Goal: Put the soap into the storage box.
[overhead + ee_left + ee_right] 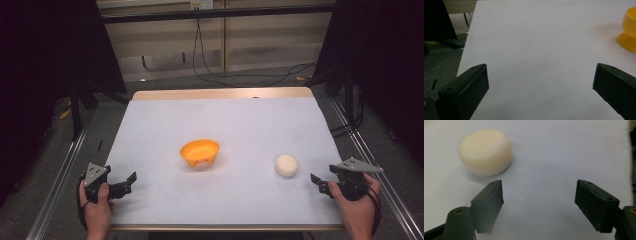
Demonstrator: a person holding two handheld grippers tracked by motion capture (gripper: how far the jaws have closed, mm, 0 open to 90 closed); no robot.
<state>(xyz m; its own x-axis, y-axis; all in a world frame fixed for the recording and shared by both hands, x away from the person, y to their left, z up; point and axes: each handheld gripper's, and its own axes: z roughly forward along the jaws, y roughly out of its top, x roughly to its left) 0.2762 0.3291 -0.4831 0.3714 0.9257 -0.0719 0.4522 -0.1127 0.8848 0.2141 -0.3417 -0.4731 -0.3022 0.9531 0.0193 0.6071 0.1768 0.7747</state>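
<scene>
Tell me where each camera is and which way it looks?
High view: above the person's side, looking forward and down on the table; both hands, left gripper and right gripper show.
Left gripper view: on the left gripper, looking along its open fingers at the table and the bowl.
Right gripper view: on the right gripper, facing the ball.
Shared: the high and left gripper views both show the bowl.

Pale round bun (pixel 286 165), near table's right edge
</scene>
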